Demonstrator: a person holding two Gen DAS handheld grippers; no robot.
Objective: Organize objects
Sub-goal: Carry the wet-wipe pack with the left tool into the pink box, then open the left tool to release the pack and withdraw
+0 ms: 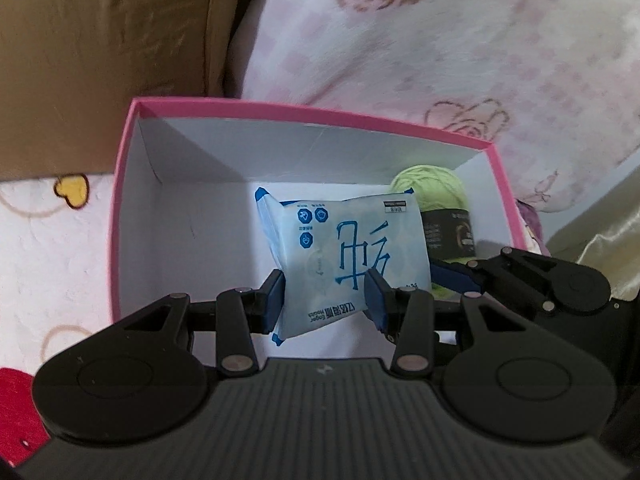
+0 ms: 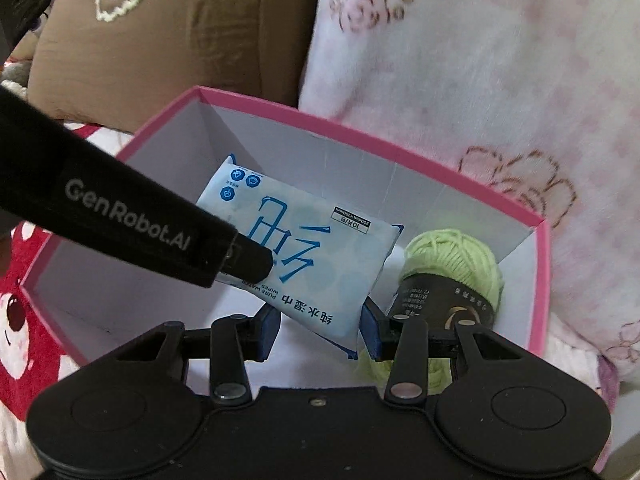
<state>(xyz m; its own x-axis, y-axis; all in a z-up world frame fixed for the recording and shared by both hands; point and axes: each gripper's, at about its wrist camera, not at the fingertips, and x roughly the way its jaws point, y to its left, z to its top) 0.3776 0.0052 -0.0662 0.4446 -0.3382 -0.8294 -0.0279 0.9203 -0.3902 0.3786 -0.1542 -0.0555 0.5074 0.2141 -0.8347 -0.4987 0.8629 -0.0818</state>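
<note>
A light-blue pack of wet wipes (image 1: 344,248) hangs tilted over the open pink box (image 1: 320,114) with a white inside. My left gripper (image 1: 326,304) is shut on the pack's near end, its blue pads pressing both sides. From the right, my right gripper (image 1: 450,276) reaches the pack's lower right corner. In the right wrist view that corner of the pack (image 2: 320,248) sits pinched between the pads of my right gripper (image 2: 320,332). A ball of green yarn (image 2: 452,256) with a black label lies in the box's right corner (image 2: 536,224).
The box stands on patterned bedding (image 1: 52,240). A brown cushion (image 1: 100,60) is behind it on the left and a pink floral blanket (image 1: 440,40) behind on the right. Red bear-print fabric (image 2: 20,300) lies left of the box.
</note>
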